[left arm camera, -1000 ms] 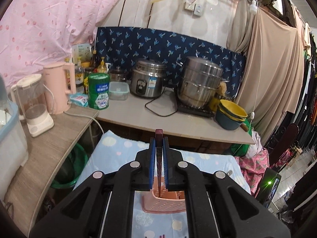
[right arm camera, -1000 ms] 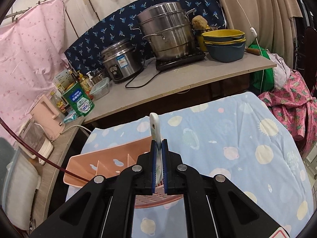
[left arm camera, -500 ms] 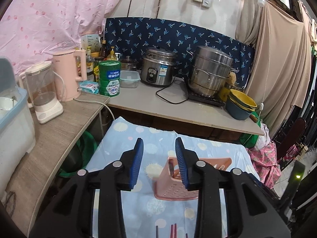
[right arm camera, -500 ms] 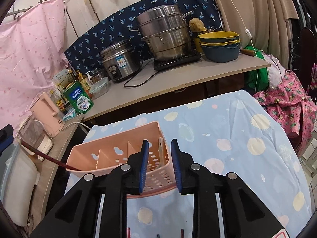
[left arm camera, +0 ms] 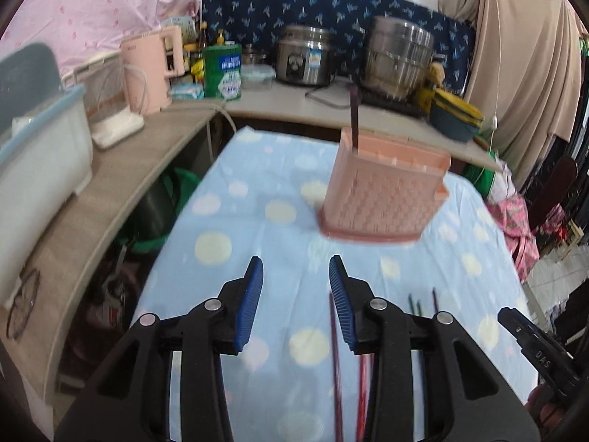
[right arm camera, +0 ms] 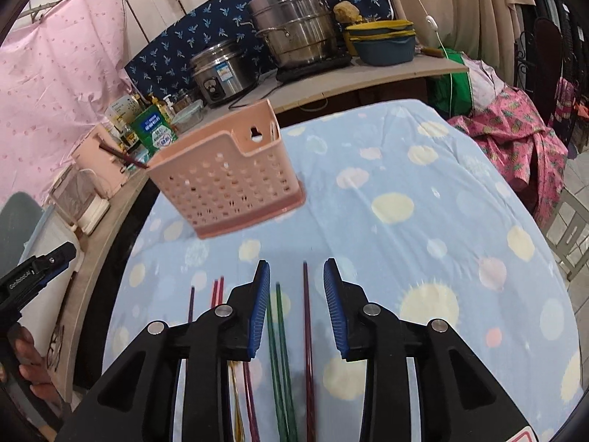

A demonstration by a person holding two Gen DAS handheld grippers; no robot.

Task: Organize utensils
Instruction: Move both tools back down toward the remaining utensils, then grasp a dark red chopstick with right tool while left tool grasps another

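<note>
A pink perforated utensil holder (left arm camera: 383,195) (right arm camera: 235,180) stands on the blue spotted tablecloth (left arm camera: 257,243). A dark chopstick (left arm camera: 354,118) (right arm camera: 121,154) leans out of it. Several coloured chopsticks lie on the cloth near me: a dark red one (right arm camera: 305,313), a green pair (right arm camera: 276,324) and a red pair (left arm camera: 362,379). My left gripper (left arm camera: 295,269) hovers low over the cloth with its jaws opening and nothing between them. My right gripper (right arm camera: 296,269) is also opening; the dark red and green chopsticks lie on the cloth under its gap, untouched.
An L-shaped counter (left arm camera: 121,169) runs along the left and back. It holds a pink kettle (left arm camera: 152,70), a blender (left arm camera: 106,110), a green tin (left arm camera: 222,72), a rice cooker (left arm camera: 303,60), a steamer pot (right arm camera: 298,29) and stacked bowls (right arm camera: 383,42). The table drops off at the right.
Both grippers were shut on utensils over the holder; they let go, opened, and drew back and down towards the chopsticks lying on the cloth.
</note>
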